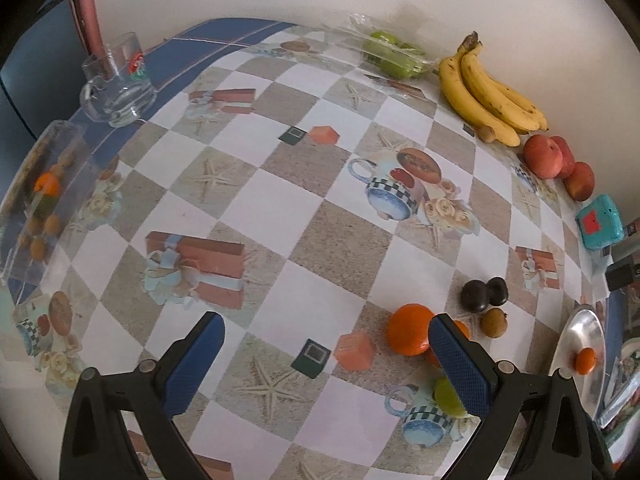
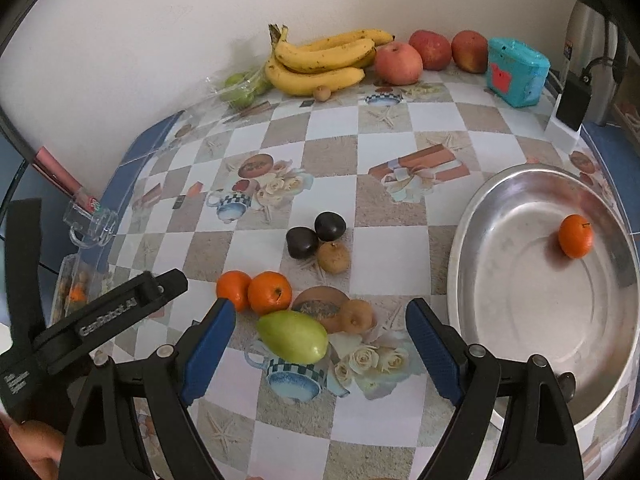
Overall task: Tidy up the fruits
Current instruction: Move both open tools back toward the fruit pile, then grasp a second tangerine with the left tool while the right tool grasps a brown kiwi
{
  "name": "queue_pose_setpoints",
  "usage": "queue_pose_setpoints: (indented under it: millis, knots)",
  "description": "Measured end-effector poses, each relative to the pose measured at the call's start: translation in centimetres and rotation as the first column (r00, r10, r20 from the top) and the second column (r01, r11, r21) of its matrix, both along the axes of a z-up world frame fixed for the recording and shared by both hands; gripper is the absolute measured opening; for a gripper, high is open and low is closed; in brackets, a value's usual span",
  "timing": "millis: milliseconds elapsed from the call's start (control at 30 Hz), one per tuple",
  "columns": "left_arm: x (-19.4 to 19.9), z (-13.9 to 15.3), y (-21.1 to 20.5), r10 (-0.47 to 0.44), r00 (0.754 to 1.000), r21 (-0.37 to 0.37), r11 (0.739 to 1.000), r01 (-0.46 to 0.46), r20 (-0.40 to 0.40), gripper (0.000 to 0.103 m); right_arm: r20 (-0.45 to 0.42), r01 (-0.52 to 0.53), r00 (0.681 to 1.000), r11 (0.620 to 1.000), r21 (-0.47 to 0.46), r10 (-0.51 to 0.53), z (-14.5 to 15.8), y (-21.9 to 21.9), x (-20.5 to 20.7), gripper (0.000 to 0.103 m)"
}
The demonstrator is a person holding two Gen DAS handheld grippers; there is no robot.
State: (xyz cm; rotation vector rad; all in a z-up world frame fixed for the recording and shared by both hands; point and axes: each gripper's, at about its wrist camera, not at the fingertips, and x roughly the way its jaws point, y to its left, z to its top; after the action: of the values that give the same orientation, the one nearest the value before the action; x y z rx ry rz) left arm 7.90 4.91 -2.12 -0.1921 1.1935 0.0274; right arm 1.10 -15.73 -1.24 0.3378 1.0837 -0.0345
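A green pear lies on the patterned tablecloth, seen between the fingers of my open right gripper, nearer the left finger and untouched. Two oranges sit just beyond it, with two dark plums and two brown fruits further on. At the right stands a steel bowl holding one small orange. My left gripper hangs open and empty over the cloth. Its right finger partly hides the pear and an orange.
Bananas, three apples and bagged green fruits line the back wall beside a teal box. A glass mug and a clear plastic box stand at the left edge. A black plug sits at the far right.
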Motion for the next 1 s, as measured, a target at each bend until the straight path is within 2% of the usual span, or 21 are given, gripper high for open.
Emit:
queue_pose_setpoints:
  millis: [200,233,300,333,433,500,633,700,867,1000]
  knots:
    - [0.9,-0.9,-0.9,-0.040,0.998,-0.057,0.998,0.038,-0.038,0.103,-0.054,-0.008,0.999,1.000,-0.007,0.007,-1.4,-0.1,1.2,0.084]
    - [0.9,-1.1,-1.0,-0.049,0.998,-0.063,0.997,0.046,-0.042,0.102,-0.064,-0.011,0.998,1.000,-0.007,0.010,-1.6,0.0,1.4,0.082]
    - [1.0,-1.3,-1.5,-0.071,0.996,-0.081,0.994,0.067,-0.049,0.102,-0.086,-0.016,0.996,1.000,0.002,0.016,-2.1,0.0,1.8,0.068]
    - [1.1,-1.4,-1.6,-0.078,0.996,-0.088,0.993,0.073,-0.051,0.101,-0.094,-0.014,0.995,1.000,0.009,0.015,-2.4,0.0,1.9,0.067]
    - [1.2,-1.8,-2.0,-0.087,0.995,-0.100,0.992,0.081,-0.058,0.092,-0.119,-0.011,0.993,1.000,0.019,0.014,-3.1,-0.1,1.9,0.066]
    - [1.3,-2.2,-2.0,-0.086,0.994,-0.119,0.990,0.078,-0.069,0.086,-0.130,-0.011,0.991,1.000,0.022,0.014,-3.5,-0.2,1.9,0.059]
    - [1.5,-3.0,-2.0,-0.087,0.993,-0.181,0.981,0.071,-0.083,0.084,-0.129,-0.001,0.992,0.999,0.053,0.008,-3.7,-0.5,1.7,0.056]
    - [1.4,-3.2,-2.1,-0.091,0.992,-0.209,0.975,0.070,-0.090,0.072,-0.126,-0.001,0.992,0.998,0.061,0.009,-3.6,-0.5,1.7,0.053]
    - [1.4,-3.3,-2.2,-0.095,0.992,-0.229,0.971,0.073,-0.084,0.070,-0.125,0.016,0.992,0.997,0.076,-0.006,-3.8,-0.8,1.7,0.048]
    - [1.4,-3.5,-2.3,-0.096,0.992,-0.244,0.967,0.073,-0.083,0.058,-0.129,0.033,0.991,0.996,0.084,-0.022,-4.0,-1.2,1.6,0.045]
